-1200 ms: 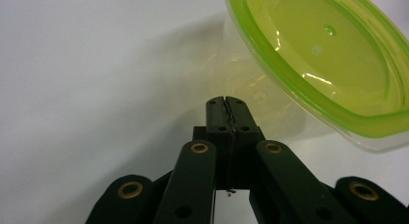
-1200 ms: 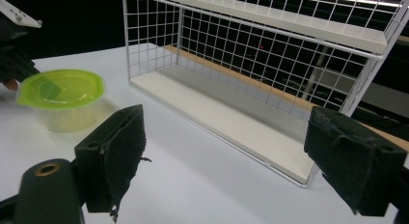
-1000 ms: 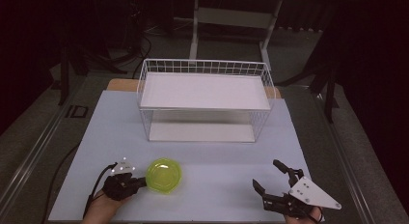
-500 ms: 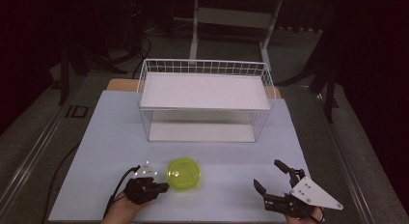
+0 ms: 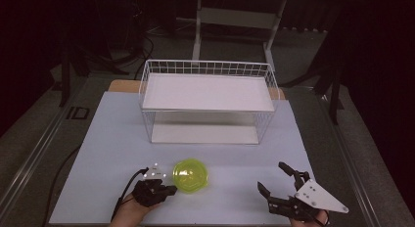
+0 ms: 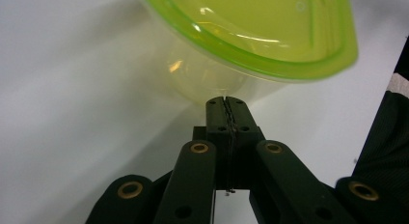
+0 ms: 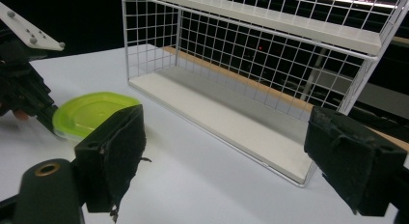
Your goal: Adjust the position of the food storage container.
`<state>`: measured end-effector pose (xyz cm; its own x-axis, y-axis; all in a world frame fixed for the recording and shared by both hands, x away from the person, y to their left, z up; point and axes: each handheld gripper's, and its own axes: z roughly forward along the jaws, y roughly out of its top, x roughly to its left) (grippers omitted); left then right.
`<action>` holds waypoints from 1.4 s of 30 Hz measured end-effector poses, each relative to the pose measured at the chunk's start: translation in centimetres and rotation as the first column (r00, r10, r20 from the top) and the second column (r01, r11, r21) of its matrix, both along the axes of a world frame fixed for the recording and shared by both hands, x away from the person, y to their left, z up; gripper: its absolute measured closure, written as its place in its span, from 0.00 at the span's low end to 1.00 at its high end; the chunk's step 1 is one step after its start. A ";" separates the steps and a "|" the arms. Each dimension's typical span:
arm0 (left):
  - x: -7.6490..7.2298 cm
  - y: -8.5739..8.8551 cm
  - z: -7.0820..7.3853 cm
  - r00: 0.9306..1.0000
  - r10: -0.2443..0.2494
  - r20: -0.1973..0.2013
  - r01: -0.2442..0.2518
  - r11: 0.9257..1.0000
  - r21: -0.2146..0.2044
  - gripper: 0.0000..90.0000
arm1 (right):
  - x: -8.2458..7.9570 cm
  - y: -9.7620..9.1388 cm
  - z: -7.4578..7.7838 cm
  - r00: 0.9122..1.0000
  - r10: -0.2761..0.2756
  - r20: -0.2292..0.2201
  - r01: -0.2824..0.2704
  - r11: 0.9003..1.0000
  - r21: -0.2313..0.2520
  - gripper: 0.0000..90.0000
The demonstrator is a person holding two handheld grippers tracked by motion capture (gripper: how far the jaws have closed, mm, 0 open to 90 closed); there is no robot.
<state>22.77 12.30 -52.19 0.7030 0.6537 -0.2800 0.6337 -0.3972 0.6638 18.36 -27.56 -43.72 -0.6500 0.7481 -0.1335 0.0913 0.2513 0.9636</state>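
1. In the high view, the left gripper (image 5: 169, 190) sits low on the table (image 5: 98, 139), its tips pointing at a lime-green lidded container (image 5: 191, 174) that lies just ahead of them and a little to their right.
2. The left gripper view adds what that height hides: the two black jaws are pressed flat together with nothing between them, and their closed tips (image 6: 226, 102) meet the translucent side wall of the container (image 6: 251, 45), below its lid rim. The jaws push against the wall and do not clamp it.
3. The same close view shows the green lid overhanging the tips, and a dark sleeve (image 6: 386, 137) at the right edge.
4. The right gripper (image 5: 276, 180) rests well apart from the container, off to its right, with its grey three-cornered plate (image 5: 318, 197) on top. From above, its jaws stand spread wide.
5. The right gripper view confirms this: the two padded jaws are far apart, one at each lower corner of the picture, and hold nothing (image 7: 226, 161).
6. That view looks sideways across the table, so the container (image 7: 91, 113) appears beyond its left jaw, with the left gripper (image 7: 48, 118) touching its far side.
7. It also shows the white wire rack (image 7: 260, 64) ahead of the open jaws, with a white lower shelf and an upper shelf; from above, the rack (image 5: 208, 102) stands farther out, beyond the container.
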 end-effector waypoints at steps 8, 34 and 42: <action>0.2 -2.4 -0.1 0.999 -0.054 -0.006 0.054 0.998 0.012 1.00 | 0.0 -0.2 0.0 1.000 0.002 0.006 -0.002 1.000 0.001 0.16; 2.5 -2.7 -0.2 1.000 0.006 -0.008 -0.007 1.000 -0.012 1.00 | 0.1 -0.3 0.0 1.000 0.004 0.004 -0.004 1.000 0.009 0.16; 2.6 -4.7 -0.1 0.999 -0.038 -0.008 0.038 0.999 0.001 1.00 | 0.0 -0.2 0.1 1.000 0.006 0.004 -0.007 1.000 0.007 0.16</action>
<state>25.40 7.56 -52.32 0.7252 0.6267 -0.2852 0.6234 -0.4218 0.6584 18.33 -27.79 -43.66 -0.6544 0.7448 -0.1306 0.0860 0.2449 0.9657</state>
